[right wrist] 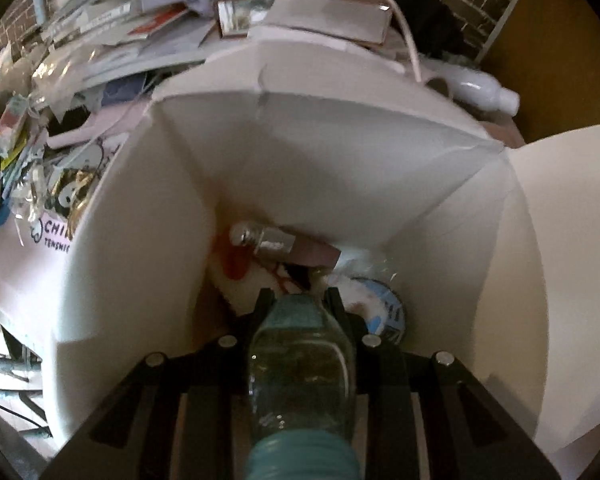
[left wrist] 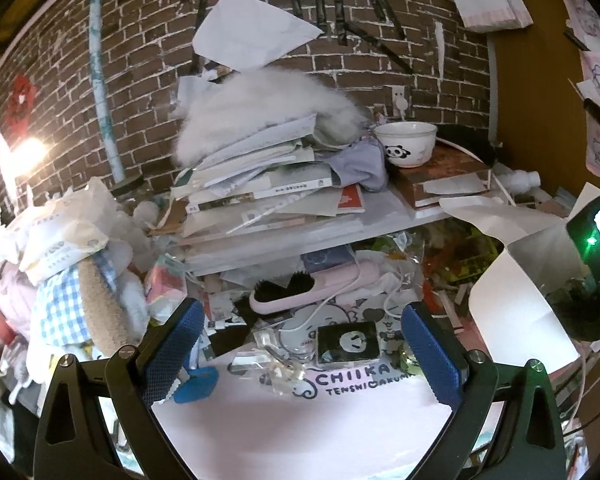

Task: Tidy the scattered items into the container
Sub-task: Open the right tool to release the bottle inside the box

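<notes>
A: Box [right wrist: 300, 152] contents?
B: Tube [right wrist: 288, 246] lying against the far wall, disc [right wrist: 388, 308] before it, to the right.
A: Left of the box?
B: Worktop [left wrist: 300, 420]; brush [left wrist: 300, 292] behind the small case [left wrist: 347, 343].

pink mat [left wrist: 300, 420] reads "chiikawa" (partly hidden).
</notes>
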`<control>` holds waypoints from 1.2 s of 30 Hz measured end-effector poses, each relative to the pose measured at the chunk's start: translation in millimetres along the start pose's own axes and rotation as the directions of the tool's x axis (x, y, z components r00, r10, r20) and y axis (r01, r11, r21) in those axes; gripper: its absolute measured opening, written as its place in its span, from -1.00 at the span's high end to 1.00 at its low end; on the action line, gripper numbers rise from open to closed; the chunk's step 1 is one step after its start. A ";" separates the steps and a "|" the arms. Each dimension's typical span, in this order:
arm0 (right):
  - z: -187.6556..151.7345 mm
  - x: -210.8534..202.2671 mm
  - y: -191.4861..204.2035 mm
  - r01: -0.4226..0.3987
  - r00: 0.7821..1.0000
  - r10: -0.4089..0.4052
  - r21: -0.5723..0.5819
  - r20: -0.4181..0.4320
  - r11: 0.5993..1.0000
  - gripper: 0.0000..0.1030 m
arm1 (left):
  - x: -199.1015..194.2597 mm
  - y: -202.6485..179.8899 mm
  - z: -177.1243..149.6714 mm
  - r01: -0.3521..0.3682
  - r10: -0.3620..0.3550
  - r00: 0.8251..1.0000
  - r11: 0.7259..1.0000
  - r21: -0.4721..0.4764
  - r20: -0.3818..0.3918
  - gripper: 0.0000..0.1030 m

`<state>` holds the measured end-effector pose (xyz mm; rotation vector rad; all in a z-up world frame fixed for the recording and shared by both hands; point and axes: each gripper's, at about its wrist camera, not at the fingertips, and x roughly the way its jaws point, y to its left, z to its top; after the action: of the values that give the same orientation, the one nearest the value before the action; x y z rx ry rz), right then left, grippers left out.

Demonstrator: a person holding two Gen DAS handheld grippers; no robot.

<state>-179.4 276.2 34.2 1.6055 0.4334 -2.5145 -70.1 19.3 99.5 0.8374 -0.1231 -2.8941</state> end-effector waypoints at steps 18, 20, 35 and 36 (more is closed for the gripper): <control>0.5 -36.5 -7.1 0.024 0.998 -0.023 -0.008 0.063 1.000 -0.04 | 22.9 1.6 -12.0 0.020 -0.021 0.998 1.000 -0.006 -0.064 -0.92; 4.5 -39.0 -4.6 0.029 0.997 -0.028 -0.013 0.071 0.999 -0.04 | 25.3 0.6 -13.6 0.031 -0.031 0.997 1.000 -0.007 -0.071 -0.92; -4.4 -77.4 7.1 0.026 0.978 -0.025 -0.005 0.208 1.000 -0.04 | 31.5 -9.8 -19.2 0.064 -0.062 0.993 0.998 0.017 -0.096 -0.92; -5.8 -83.8 9.4 0.029 0.973 -0.027 -0.007 0.230 1.000 -0.04 | 32.5 -10.2 -19.7 0.068 -0.066 0.993 0.997 0.020 -0.100 -0.92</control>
<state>-136.2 265.0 106.0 1.2906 0.4417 -2.6727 -87.8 23.9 64.7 1.0065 -0.1212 -2.9106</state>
